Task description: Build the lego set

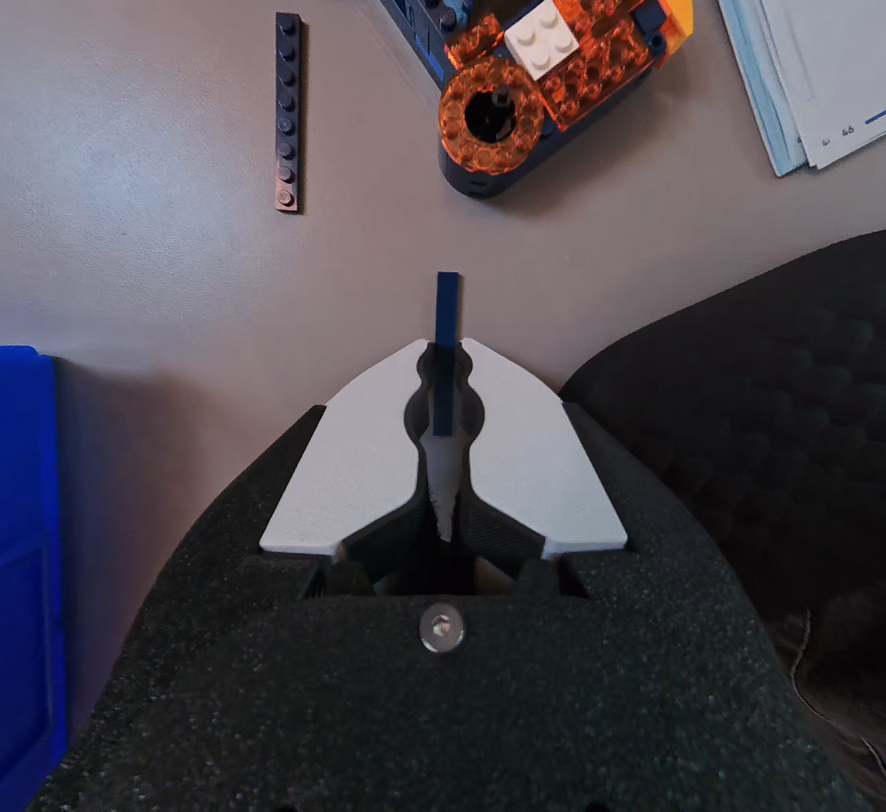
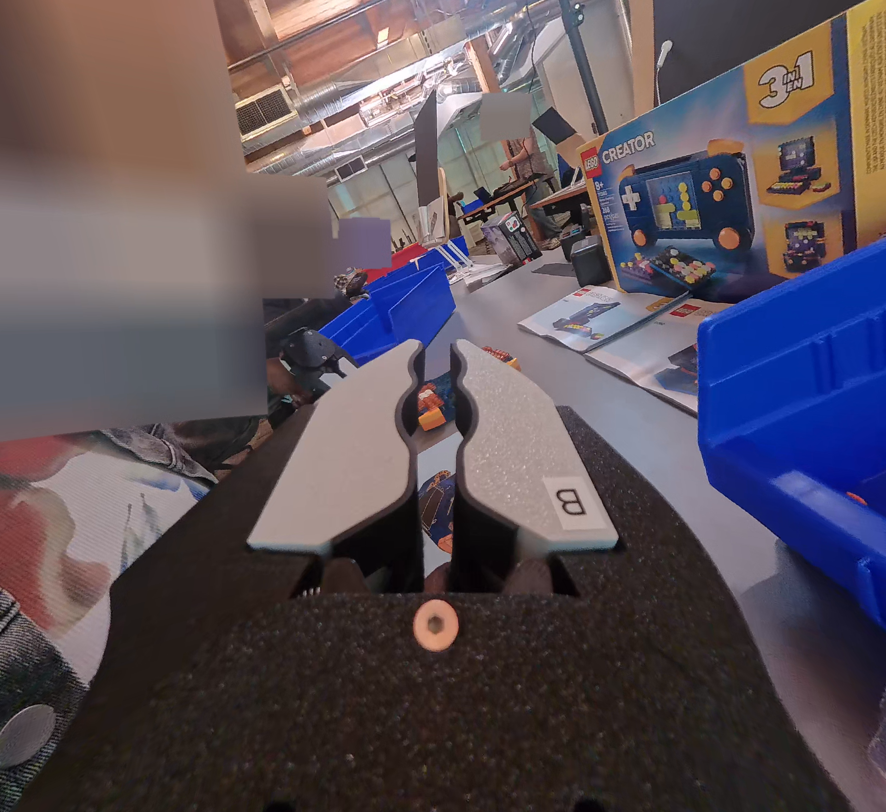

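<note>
1. Blue plastic comes first at the far left of the left wrist view: the edge of a blue bin [image 1: 24, 549] standing on the grey bench [image 1: 144, 285].
2. Dark studded plastic next: a long narrow plate [image 1: 289, 112] lies flat on the bench, ahead and to the left of the left claw [image 1: 446, 343], well apart from it. Its long axis runs away from the camera, roughly parallel to the claw's own line.
3. The left claw is clenched on a thin dark-blue strip [image 1: 447, 304], which sticks straight out past the tips along the claw's axis (both fingers close against its sides).
4. Ahead and to the right sits a dark-blue and clear-orange brick model [image 1: 551, 69] with a white brick on top; of the two claws, the left is plainly the nearer one to it.
5. Further right lies a stack of papers [image 1: 791, 45].
6. The right claw [image 2: 437, 347] is raised, its fingers nearly together with a narrow gap and nothing between them; the model shows beyond that gap.
</note>
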The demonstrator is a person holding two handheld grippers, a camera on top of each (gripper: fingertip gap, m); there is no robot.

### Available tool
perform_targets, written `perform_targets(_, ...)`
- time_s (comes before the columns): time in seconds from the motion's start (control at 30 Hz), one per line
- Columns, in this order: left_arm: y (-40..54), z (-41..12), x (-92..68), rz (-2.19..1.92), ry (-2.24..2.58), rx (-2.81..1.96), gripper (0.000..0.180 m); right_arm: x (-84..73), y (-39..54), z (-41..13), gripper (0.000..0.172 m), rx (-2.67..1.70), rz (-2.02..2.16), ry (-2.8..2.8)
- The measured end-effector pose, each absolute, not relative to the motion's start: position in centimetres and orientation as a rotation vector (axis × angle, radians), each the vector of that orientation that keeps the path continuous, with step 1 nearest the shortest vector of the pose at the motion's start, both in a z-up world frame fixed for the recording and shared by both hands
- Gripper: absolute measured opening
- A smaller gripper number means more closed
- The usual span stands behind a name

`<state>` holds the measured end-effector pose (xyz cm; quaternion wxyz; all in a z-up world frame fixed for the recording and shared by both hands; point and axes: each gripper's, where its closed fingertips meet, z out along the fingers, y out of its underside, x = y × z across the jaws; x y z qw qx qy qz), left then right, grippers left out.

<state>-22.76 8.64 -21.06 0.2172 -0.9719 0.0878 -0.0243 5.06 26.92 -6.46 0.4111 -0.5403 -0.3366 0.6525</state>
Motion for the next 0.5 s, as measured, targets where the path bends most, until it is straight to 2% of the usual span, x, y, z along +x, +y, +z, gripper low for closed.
perform_targets(0.5,9.1,-21.1,-23.3,-0.041,0.276,-2.719,0.009,6.1,27.9,-6.4,0.012,-1.374,1.571,-0.825)
